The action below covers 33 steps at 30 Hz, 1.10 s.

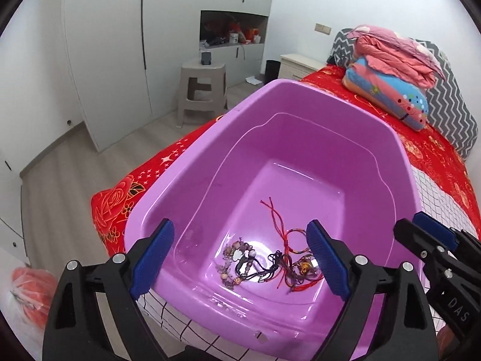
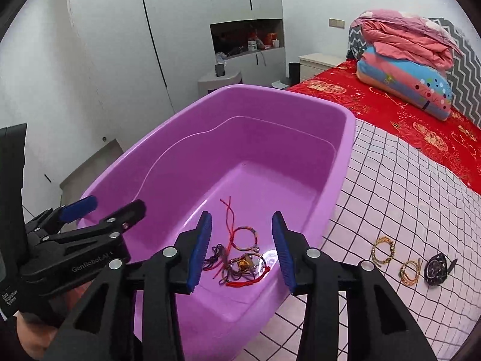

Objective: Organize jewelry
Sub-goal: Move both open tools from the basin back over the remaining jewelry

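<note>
1. The left gripper [image 1: 243, 258] hangs over the near left part of the purple plastic tub [image 2: 126, 156], its jaws wide apart and holding nothing.
2. The tangled pile of cords and beaded bracelets [image 1: 270, 264] lies on the tub floor, below both grippers.
3. The right gripper [image 2: 242, 252] is half open and empty — the pile sits right under its gap.
4. 2 gold bangles [image 2: 383, 251] and a dark round watch [image 2: 437, 269] lie in a row on the checked white cloth [image 2: 390, 180] — to the right of the tub, nearer the right gripper, which I judge should take them.

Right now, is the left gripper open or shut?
Open: the left gripper has its blue pads spread wide above the purple tub, nothing between them.
</note>
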Each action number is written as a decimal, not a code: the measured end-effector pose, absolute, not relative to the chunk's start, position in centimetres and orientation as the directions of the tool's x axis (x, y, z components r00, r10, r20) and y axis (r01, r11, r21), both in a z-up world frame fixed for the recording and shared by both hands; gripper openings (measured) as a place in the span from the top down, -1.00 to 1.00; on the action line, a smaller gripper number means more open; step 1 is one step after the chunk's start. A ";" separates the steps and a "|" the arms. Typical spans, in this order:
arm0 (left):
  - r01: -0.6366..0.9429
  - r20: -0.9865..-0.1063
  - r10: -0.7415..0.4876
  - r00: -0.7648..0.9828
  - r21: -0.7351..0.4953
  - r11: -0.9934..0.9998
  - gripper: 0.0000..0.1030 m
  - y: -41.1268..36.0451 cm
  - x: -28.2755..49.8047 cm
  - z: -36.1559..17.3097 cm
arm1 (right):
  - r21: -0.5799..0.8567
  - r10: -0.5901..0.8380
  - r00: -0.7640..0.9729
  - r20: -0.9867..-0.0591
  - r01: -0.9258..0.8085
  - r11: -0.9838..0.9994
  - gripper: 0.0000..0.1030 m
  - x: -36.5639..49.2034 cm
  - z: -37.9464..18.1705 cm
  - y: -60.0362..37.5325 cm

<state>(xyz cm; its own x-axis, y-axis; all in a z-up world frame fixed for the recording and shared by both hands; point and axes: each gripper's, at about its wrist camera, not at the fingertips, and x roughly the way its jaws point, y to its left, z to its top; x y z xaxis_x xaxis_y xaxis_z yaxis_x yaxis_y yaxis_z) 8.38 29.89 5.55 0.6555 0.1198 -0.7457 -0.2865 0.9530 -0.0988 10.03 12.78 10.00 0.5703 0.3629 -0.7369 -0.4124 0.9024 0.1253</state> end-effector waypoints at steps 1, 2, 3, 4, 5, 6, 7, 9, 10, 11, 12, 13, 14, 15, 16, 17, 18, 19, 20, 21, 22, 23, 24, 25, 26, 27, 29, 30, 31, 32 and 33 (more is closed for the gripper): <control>-0.289 -0.744 0.128 0.656 -0.091 0.953 -0.71 29.8 8.2 5.6 | 0.131 0.364 0.569 -0.738 -0.408 0.904 0.20 10.0 9.9 12.6; -0.291 -0.742 0.136 0.656 -0.082 0.953 -0.73 29.6 8.1 5.7 | 0.133 0.365 0.567 -0.738 -0.407 0.904 0.18 9.9 9.9 12.4; -0.290 -0.741 0.138 0.657 -0.079 0.954 -0.78 29.5 8.1 5.8 | 0.133 0.364 0.568 -0.738 -0.407 0.904 0.17 9.9 9.8 12.2; -0.289 -0.740 0.138 0.658 -0.078 0.954 -0.80 29.4 8.1 6.0 | 0.132 0.362 0.569 -0.738 -0.405 0.905 0.17 9.7 9.8 12.1; -0.288 -0.739 0.138 0.660 -0.079 0.955 -0.80 29.4 8.0 6.0 | 0.134 0.363 0.569 -0.738 -0.403 0.905 0.17 9.8 9.8 12.0; -0.286 -0.737 0.137 0.662 -0.079 0.955 -0.80 29.3 7.9 6.2 | 0.138 0.367 0.570 -0.735 -0.404 0.904 0.17 9.6 9.9 11.8; -0.285 -0.736 0.138 0.663 -0.077 0.955 -0.80 29.1 7.8 6.3 | 0.142 0.370 0.571 -0.733 -0.404 0.904 0.16 9.6 9.9 11.7; -0.285 -0.735 0.142 0.663 -0.072 0.956 -0.80 28.9 7.5 6.4 | 0.147 0.373 0.576 -0.727 -0.400 0.904 0.12 9.5 10.1 11.3; -0.286 -0.735 0.144 0.662 -0.071 0.956 -0.81 28.9 7.5 6.5 | 0.153 0.377 0.578 -0.724 -0.398 0.905 0.11 9.3 10.2 11.1; -0.287 -0.736 0.145 0.661 -0.070 0.955 -0.83 28.8 7.4 6.6 | 0.160 0.382 0.579 -0.721 -0.396 0.904 0.08 9.1 10.3 10.8; -0.290 -0.736 0.147 0.661 -0.069 0.955 -0.85 28.7 7.2 6.7 | 0.168 0.386 0.578 -0.719 -0.395 0.903 -0.01 9.0 10.4 10.6; -0.292 -0.737 0.149 0.660 -0.069 0.954 -0.85 28.6 7.0 6.7 | 0.176 0.391 0.577 -0.718 -0.392 0.903 -0.04 8.8 10.5 10.4; -0.292 -0.738 0.147 0.658 -0.070 0.954 -0.86 28.4 7.0 6.8 | 0.186 0.396 0.577 -0.715 -0.388 0.902 -0.05 8.6 10.5 10.0; -0.291 -0.740 0.146 0.656 -0.069 0.954 -0.86 28.2 6.8 6.9 | 0.189 0.396 0.577 -0.714 -0.386 0.903 -0.05 8.5 10.5 9.9; -0.290 -0.742 0.147 0.654 -0.067 0.955 -0.86 28.0 6.8 6.9 | 0.188 0.393 0.579 -0.715 -0.382 0.905 -0.05 8.3 10.5 9.6; -0.288 -0.743 0.148 0.653 -0.063 0.955 -0.86 27.8 6.6 7.0 | 0.185 0.389 0.582 -0.714 -0.379 0.907 -0.05 8.0 10.5 9.3; -0.287 -0.742 0.150 0.653 -0.058 0.956 -0.86 27.6 6.5 7.1 | 0.182 0.384 0.585 -0.714 -0.375 0.909 -0.05 7.7 10.5 9.1; -0.287 -0.742 0.154 0.652 -0.053 0.957 -0.86 27.4 6.3 7.1 | 0.182 0.382 0.587 -0.714 -0.371 0.911 -0.05 7.5 10.5 8.8; -0.287 -0.742 0.156 0.652 -0.050 0.957 -0.87 27.3 6.2 7.1 | 0.185 0.382 0.587 -0.714 -0.368 0.911 -0.05 7.3 10.5 8.6; -0.285 -0.742 0.157 0.652 -0.048 0.957 -0.87 27.0 6.0 7.2 | 0.188 0.382 0.586 -0.714 -0.365 0.912 -0.05 7.1 10.5 8.3; -0.283 -0.743 0.155 0.651 -0.048 0.958 -0.87 26.8 5.8 7.3 | 0.195 0.384 0.584 -0.715 -0.361 0.912 -0.05 6.9 10.4 7.9; -0.281 -0.743 0.152 0.652 -0.051 0.958 -0.87 26.5 5.5 7.3 | 0.201 0.385 0.581 -0.717 -0.357 0.912 -0.08 6.7 10.4 7.5; -0.279 -0.743 0.148 0.652 -0.053 0.959 -0.87 26.3 5.3 7.4 | 0.205 0.387 0.580 -0.717 -0.355 0.912 -0.09 6.6 10.3 7.4; -0.275 -0.744 0.144 0.653 -0.055 0.960 -0.87 26.1 5.1 7.4 | 0.210 0.388 0.578 -0.718 -0.352 0.912 -0.09 6.3 10.3 7.0; -0.270 -0.744 0.142 0.653 -0.054 0.961 -0.88 25.7 4.9 7.4 | 0.212 0.389 0.577 -0.718 -0.351 0.912 -0.09 6.0 10.2 6.8; -0.267 -0.745 0.140 0.652 -0.053 0.962 -0.88 25.5 4.7 7.4 | 0.213 0.388 0.578 -0.718 -0.349 0.913 -0.09 5.7 10.2 6.6; -0.256 -0.746 0.135 0.652 -0.048 0.966 -0.88 24.7 4.2 7.4 | 0.214 0.386 0.582 -0.716 -0.344 0.914 -0.09 5.2 10.2 6.1; -0.252 -0.746 0.134 0.652 -0.047 0.967 -0.88 24.5 4.1 7.4 | 0.216 0.385 0.584 -0.715 -0.340 0.915 -0.10 5.0 10.2 5.8; -0.247 -0.745 0.131 0.654 -0.046 0.968 -0.88 24.2 3.8 7.5 | 0.218 0.384 0.586 -0.714 -0.335 0.917 -0.11 4.7 10.2 5.4; -0.243 -0.743 0.128 0.657 -0.048 0.969 -0.88 23.9 3.6 7.5 | 0.219 0.382 0.588 -0.713 -0.331 0.918 -0.12 4.6 10.2 5.1; -0.239 -0.742 0.125 0.659 -0.050 0.970 -0.88 23.5 3.3 7.5 | 0.220 0.380 0.590 -0.712 -0.326 0.919 -0.12 4.4 10.1 4.7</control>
<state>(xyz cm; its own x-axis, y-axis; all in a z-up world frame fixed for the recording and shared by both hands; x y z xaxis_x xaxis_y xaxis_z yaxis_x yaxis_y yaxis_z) 3.31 23.49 7.47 0.6591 0.1247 -0.7416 -0.2393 0.9697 -0.0496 4.38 4.74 10.11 0.5901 0.3798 -0.7124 -0.3257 0.9194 0.2204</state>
